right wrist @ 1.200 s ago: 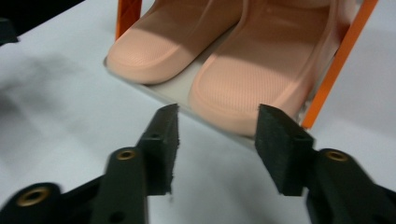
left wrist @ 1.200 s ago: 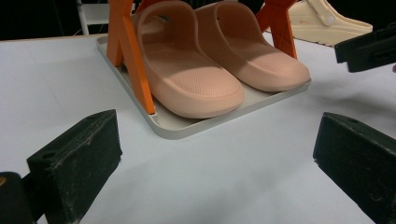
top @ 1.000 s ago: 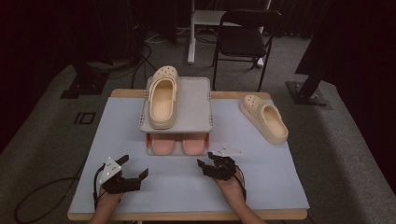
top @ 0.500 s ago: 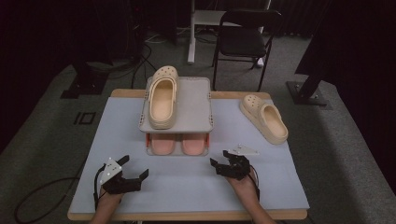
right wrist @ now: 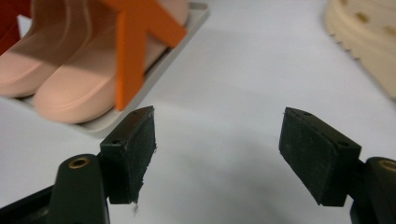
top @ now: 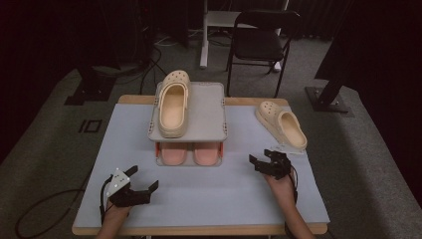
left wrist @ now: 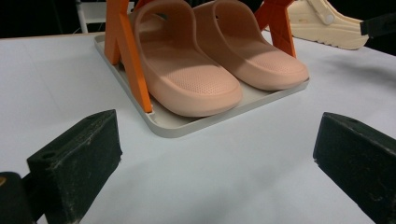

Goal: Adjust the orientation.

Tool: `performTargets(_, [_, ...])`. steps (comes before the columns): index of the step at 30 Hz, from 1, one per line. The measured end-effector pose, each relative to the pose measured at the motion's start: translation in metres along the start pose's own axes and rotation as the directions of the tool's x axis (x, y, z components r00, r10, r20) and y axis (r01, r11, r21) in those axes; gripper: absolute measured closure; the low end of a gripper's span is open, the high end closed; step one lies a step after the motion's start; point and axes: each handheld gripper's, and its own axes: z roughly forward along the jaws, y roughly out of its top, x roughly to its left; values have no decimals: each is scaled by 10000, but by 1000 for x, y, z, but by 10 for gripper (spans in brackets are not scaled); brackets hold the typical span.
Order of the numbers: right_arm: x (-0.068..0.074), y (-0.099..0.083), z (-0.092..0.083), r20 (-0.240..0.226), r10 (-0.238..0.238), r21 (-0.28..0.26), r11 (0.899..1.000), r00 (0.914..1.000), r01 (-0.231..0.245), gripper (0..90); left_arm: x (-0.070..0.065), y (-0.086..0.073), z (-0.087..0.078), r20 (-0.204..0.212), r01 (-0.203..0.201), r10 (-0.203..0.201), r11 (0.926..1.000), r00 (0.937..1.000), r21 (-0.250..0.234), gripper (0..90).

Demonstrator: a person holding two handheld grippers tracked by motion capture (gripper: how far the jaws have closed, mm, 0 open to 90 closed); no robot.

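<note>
A dark room with a folding chair (top: 262, 37) and stand bases surrounded the desk (top: 209, 199), whose top was covered in a pale blue-white sheet. At the middle of the desk stood a two-level grey rack (top: 209, 107) on orange supports. A cream clog (top: 172, 103) lay on the left half of its upper shelf, toe toward the person, and a pair of pink slides (top: 188, 153) sat side by side on the lower tray.

A second cream clog (top: 282, 123) lay on the desk to the right of the rack, well apart from it, angled with its toe away from the person. The right hand-held gripper (top: 265, 165) hovered just in front of this clog, between it and the rack's lower tray, touching neither. Its jaws had just been opening and stood wide apart with only bare desk between them; in the right gripper view the clog's ridged sole edge (right wrist: 369, 46) showed ahead and to the right.

The left hand-held gripper (top: 142, 188) was near the desk's front left, jaws spread wide and empty, pointing toward the pink slides (left wrist: 219, 65).
</note>
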Motion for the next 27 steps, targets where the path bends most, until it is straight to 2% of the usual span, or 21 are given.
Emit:
performTargets(9, [-30,11,-2,660,-15,-524,9986,9978,50,274,-1,2,0,-28,55,-55,9999,10000,-109,10])
performTargets(17, [-51,20,1,1196,349,-901,9956,9922,-242,274,0,-1,-1,4,194,-194,9998,9998,-44,10])
performTargets(20, [-61,25,3,1133,679,-1008,9933,9912,-565,275,0,-1,-1,10,191,-191,9998,9998,-27,10])
performTargets(27, [-78,37,6,1472,737,-1139,9919,9864,-572,275,-1,-1,-1,-3,206,-206,9998,9998,-38,10])
